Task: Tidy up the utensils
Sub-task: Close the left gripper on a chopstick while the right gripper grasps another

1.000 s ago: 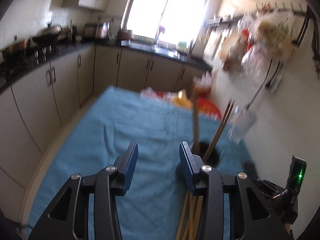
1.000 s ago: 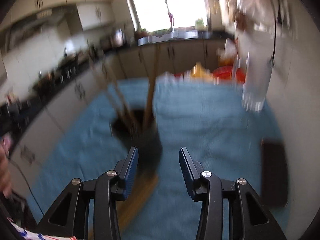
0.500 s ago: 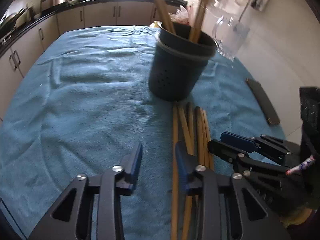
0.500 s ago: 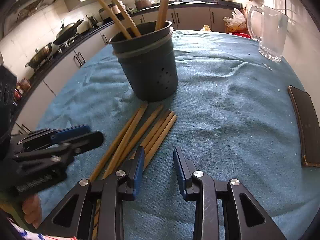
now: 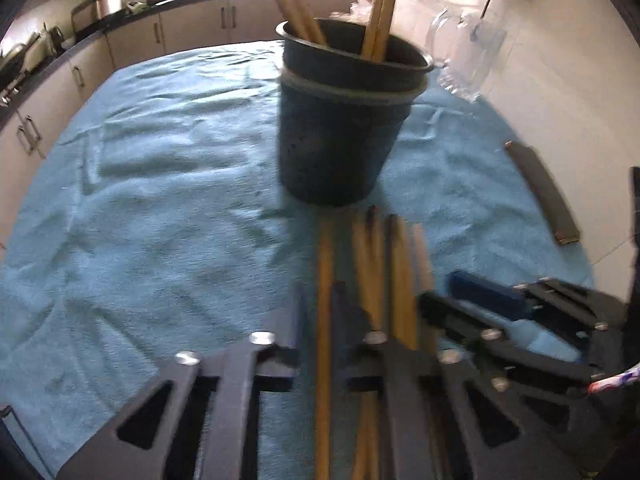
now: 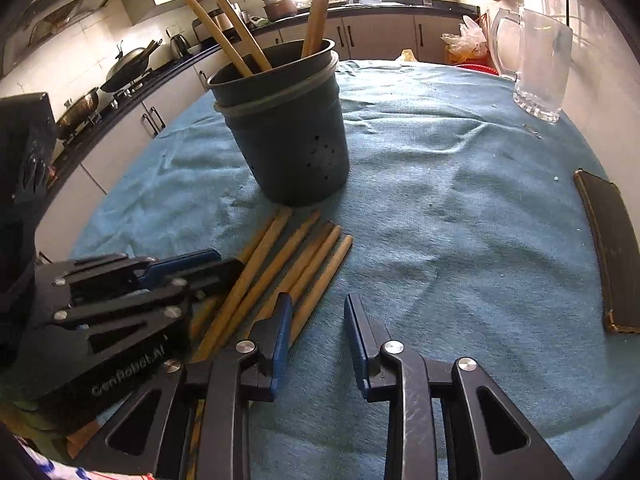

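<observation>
Long wooden chopstick-like sticks [image 6: 296, 264] lie side by side on the blue towel-covered table [image 6: 460, 208], just in front of the dark round plastic holder [image 6: 288, 136], which holds more sticks upright. Left gripper [image 5: 320, 312]: fingers pressed together, pinching the leftmost stick [image 5: 323, 320]. Right gripper [image 6: 316, 316]: jaws closing, nothing between them, beside the rightmost stick. Clear glass jug [image 6: 536, 68] at far edge.
</observation>
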Tool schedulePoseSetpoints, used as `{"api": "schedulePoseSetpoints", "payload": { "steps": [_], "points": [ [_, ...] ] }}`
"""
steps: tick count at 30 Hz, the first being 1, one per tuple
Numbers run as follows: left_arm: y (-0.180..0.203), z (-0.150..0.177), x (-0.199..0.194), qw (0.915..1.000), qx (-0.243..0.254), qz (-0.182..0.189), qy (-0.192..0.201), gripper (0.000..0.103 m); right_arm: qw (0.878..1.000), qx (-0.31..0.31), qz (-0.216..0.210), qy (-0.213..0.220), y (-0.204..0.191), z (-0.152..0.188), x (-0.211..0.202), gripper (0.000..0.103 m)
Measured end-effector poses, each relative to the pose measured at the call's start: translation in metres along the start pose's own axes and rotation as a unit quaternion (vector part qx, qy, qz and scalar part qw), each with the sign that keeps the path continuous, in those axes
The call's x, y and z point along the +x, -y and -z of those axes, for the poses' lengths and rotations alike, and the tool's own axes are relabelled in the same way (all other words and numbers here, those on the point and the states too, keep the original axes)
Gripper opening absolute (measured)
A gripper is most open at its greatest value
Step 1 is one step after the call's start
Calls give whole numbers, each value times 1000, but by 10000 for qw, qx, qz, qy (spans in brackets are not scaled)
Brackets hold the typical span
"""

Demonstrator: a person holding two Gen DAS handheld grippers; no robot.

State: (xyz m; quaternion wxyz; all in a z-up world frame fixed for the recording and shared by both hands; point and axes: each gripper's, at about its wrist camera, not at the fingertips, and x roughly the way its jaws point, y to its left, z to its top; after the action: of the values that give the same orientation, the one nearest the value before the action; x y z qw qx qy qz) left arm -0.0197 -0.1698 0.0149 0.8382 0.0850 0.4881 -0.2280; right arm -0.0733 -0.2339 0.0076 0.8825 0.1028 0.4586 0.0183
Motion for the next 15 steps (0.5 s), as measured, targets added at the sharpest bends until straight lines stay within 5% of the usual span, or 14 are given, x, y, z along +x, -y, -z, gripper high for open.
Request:
{"api": "schedulePoseSetpoints", "payload": {
  "steps": [7, 15],
  "points": [
    [-35, 10, -10, 9992, -401, 13, -90, 7, 9985, 10, 532, -118, 39, 13, -19, 27],
    [-54, 9, -17, 9975, -593, 244, -282, 7, 9975, 449, 449, -293, 75, 10, -28, 27]
  ]
}}
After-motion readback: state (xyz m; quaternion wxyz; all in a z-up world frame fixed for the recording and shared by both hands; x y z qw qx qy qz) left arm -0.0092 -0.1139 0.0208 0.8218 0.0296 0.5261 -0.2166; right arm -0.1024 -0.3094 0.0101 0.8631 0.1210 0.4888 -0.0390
